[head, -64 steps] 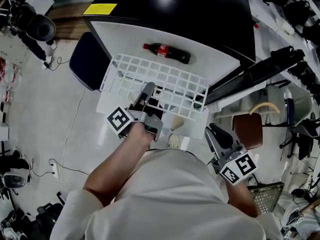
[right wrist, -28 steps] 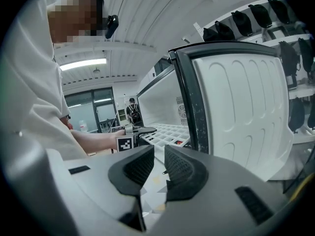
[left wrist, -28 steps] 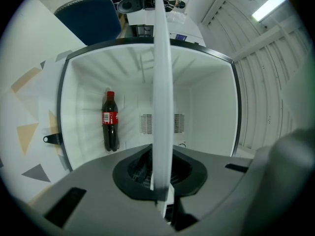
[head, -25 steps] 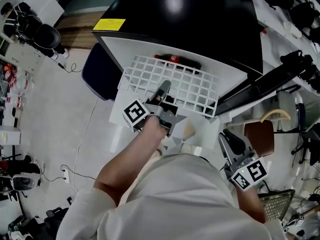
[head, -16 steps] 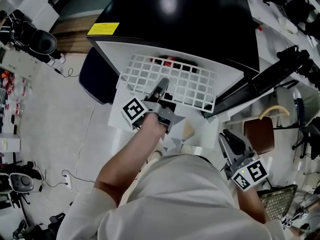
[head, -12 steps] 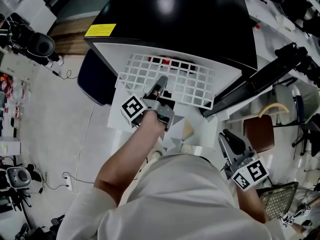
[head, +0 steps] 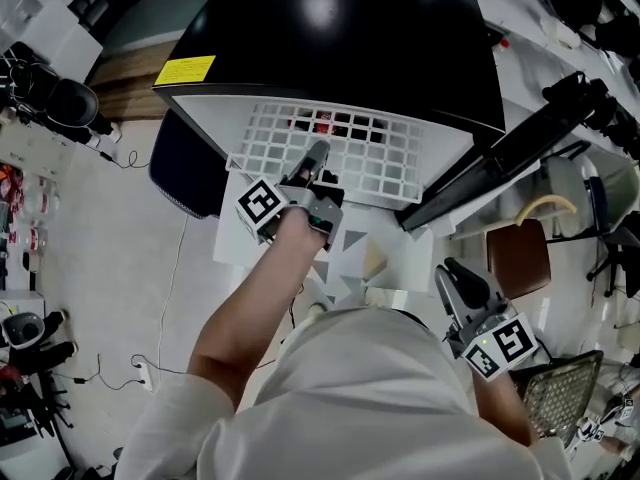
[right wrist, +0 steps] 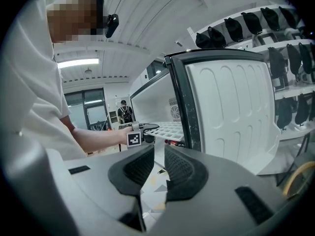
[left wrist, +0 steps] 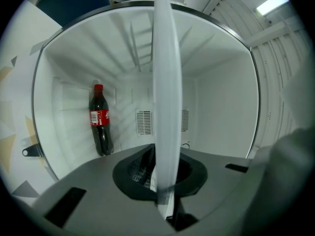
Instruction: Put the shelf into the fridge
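The white wire shelf (head: 370, 153) lies level, partly inside the open black-topped fridge (head: 340, 28). My left gripper (head: 318, 158) is shut on the shelf's near edge. In the left gripper view the shelf (left wrist: 165, 82) stands edge-on as a white band running out from between the jaws of the left gripper (left wrist: 165, 203). A cola bottle (left wrist: 100, 119) stands at the left wall of the white interior; from above it shows through the grid (head: 325, 123). My right gripper (head: 455, 280) hangs low right, away from the fridge, pads slightly apart with nothing between them (right wrist: 158, 173).
The fridge door (right wrist: 231, 112) stands open on the right, its dark edge (head: 500, 153) beside the shelf. A dark blue chair (head: 185, 163) sits left of the fridge. A brown seat (head: 518, 258) and a wire basket (head: 562, 400) are at the right.
The left gripper has pushed the shelf further into the fridge, and the grid now covers the bottle. The right gripper has stayed put.
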